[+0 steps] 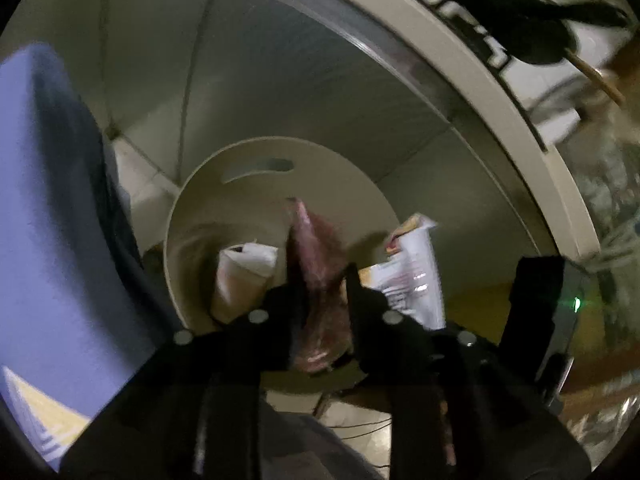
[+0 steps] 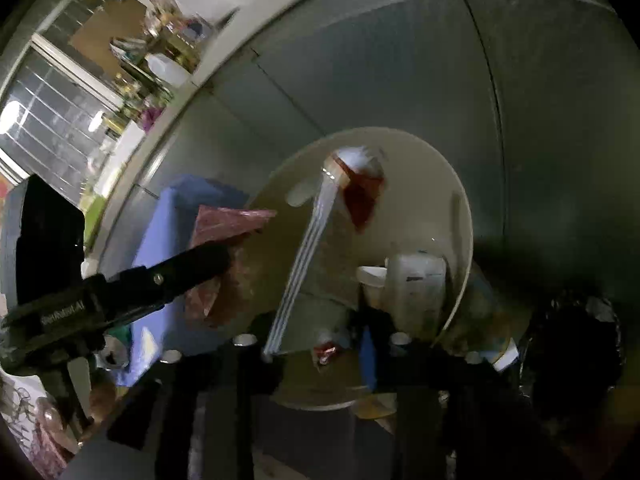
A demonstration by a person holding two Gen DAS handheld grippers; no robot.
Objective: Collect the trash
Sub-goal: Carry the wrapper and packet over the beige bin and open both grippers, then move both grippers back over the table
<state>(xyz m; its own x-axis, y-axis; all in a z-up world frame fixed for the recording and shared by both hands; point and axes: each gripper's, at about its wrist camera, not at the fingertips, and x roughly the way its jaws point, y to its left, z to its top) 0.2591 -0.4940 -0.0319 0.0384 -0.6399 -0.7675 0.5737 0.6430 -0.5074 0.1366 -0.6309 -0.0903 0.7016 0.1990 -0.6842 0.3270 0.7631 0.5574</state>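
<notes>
A round beige bin (image 1: 188, 204) (image 2: 460, 208) lies straight below both grippers. My left gripper (image 1: 320, 304) is shut on a crumpled maroon wrapper (image 1: 316, 256) that stands up between its fingers over the bin's mouth. In the right wrist view the same gripper (image 2: 216, 264) reaches in from the left with the maroon wrapper (image 2: 228, 224) at the bin's left rim. My right gripper (image 2: 320, 356) stands open over the bin. A long clear wrapper with a red end (image 2: 316, 216) slants loose between its fingers, touching only the left one. A white printed wrapper (image 1: 416, 276) hangs to the right in the left wrist view.
Inside the bin lie a white plastic jug (image 2: 416, 284), a paper cup (image 2: 370, 280) (image 1: 244, 276) and a small red foil scrap (image 2: 326, 352). Grey cabinet panels (image 2: 400, 60) rise behind the bin. A blue cloth (image 1: 48, 208) hangs to its left, a black bag (image 2: 572, 340) sits to its right.
</notes>
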